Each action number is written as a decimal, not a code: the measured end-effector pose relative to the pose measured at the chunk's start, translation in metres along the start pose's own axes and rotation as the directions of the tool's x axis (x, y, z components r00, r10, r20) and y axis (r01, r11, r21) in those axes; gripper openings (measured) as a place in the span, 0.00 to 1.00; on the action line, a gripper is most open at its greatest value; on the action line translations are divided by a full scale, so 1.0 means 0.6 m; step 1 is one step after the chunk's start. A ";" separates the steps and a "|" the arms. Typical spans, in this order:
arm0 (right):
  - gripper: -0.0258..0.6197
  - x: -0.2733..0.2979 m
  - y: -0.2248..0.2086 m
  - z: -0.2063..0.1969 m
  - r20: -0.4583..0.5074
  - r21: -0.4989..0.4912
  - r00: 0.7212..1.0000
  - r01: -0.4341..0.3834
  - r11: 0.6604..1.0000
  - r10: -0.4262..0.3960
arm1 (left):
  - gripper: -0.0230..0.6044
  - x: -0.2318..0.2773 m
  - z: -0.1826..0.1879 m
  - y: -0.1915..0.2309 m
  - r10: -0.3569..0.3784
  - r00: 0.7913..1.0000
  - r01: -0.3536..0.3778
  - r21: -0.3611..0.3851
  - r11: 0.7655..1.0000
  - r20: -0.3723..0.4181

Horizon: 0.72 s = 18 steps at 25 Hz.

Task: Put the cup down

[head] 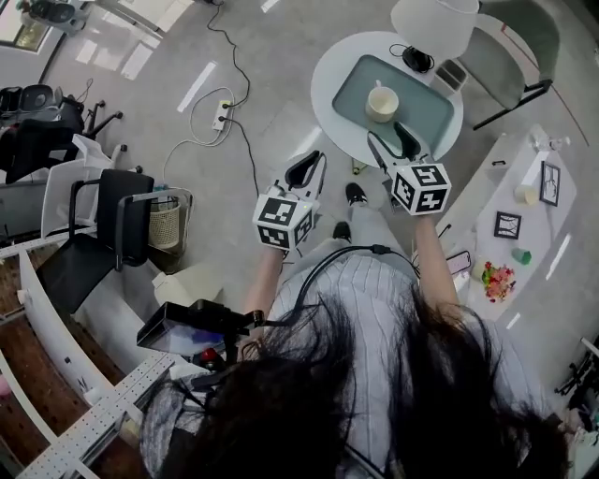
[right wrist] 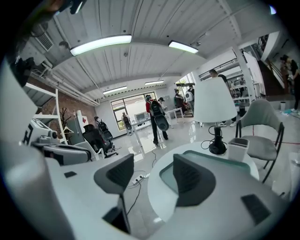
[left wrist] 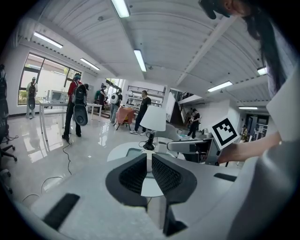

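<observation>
Open office floor, glossy grey, with a round white table [head: 329, 79] as my reference. Head view: a teal tray [head: 426, 117] lies on the table, and the cup [head: 382, 101] stands upright on the tray toward its near-left part. Nothing is touching the cup. A white lamp [head: 433, 23] sits at the table's far edge, with a grey chair [head: 519, 47] beyond it. A power strip [head: 222, 114] lies on the floor left of the table. A black chair [head: 98, 234] and a wire basket [head: 165, 223] stand further left, well apart from the table. I have the right gripper [head: 388, 137] just short of the table's near rim, clear of the cup. The left gripper [head: 316, 159] is off the table, left of the near rim, over bare floor. Left gripper view: the jaws are pressed together at the tips with nothing between them. Table and lamp sit straight ahead past them, and the right gripper's marker cube [left wrist: 224, 132] shows to the right. People stand well behind the table. Right gripper view: the jaws are spread and empty. The left jaw is over the floor beside the table, and the right jaw is in front of the tray. I can't see the cup here. The lamp and a small white box [right wrist: 238, 149] stand on the table's far side.
</observation>
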State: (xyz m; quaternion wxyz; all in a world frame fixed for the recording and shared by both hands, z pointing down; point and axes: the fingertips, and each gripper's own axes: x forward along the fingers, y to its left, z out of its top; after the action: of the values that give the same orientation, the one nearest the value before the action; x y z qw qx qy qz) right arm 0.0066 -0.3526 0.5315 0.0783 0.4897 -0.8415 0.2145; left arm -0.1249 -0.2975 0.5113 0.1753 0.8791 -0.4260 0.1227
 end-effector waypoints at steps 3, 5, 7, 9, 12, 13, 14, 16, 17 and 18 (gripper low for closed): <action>0.38 -0.039 0.024 0.000 0.032 0.010 0.999 0.013 1.000 -0.014 | 0.07 -0.020 -0.010 -0.020 -0.015 1.000 0.015 0.001 1.000 0.017; 0.31 -0.067 0.036 -0.001 0.048 0.014 0.998 0.031 0.999 -0.032 | 0.07 -0.029 -0.019 -0.036 -0.031 0.999 0.031 0.006 1.000 0.022; 0.26 -0.095 0.041 -0.004 0.056 0.022 0.997 0.056 0.998 -0.057 | 0.07 -0.033 -0.028 -0.056 -0.050 0.998 0.050 0.006 0.999 0.024; 0.23 -0.118 0.047 -0.010 0.056 0.034 0.996 0.074 0.997 -0.076 | 0.07 -0.036 -0.034 -0.073 -0.070 0.997 0.070 0.001 0.998 0.026; 0.19 -0.143 0.061 -0.022 0.050 0.036 0.994 0.091 0.995 -0.093 | 0.07 -0.043 -0.039 -0.096 -0.098 0.995 0.098 0.003 0.995 0.025; 0.18 -0.150 0.065 -0.024 0.047 0.034 0.994 0.094 0.995 -0.096 | 0.07 -0.045 -0.039 -0.102 -0.104 0.994 0.104 0.004 0.995 0.025; 0.18 -0.156 0.070 -0.027 0.045 0.032 0.994 0.094 0.995 -0.095 | 0.07 -0.047 -0.040 -0.107 -0.108 0.994 0.108 0.004 0.994 0.026; 0.17 -0.170 0.079 -0.034 0.040 0.032 0.995 0.089 0.996 -0.090 | 0.07 -0.052 -0.043 -0.119 -0.112 0.993 0.112 -0.002 0.994 0.025; 0.17 -0.178 0.081 -0.038 0.038 0.033 0.995 0.086 0.996 -0.087 | 0.07 -0.054 -0.046 -0.127 -0.115 0.993 0.115 -0.006 0.993 0.024; 0.17 -0.187 0.082 -0.041 0.036 0.034 0.996 0.085 0.996 -0.086 | 0.07 -0.055 -0.048 -0.136 -0.118 0.993 0.118 -0.009 0.993 0.023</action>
State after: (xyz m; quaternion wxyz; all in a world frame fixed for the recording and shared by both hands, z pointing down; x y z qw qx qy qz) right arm 0.0194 -0.2322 0.5015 0.0636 0.5303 -0.8176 0.2152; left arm -0.0822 -0.2155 0.5088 0.1821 0.9031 -0.3757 0.1003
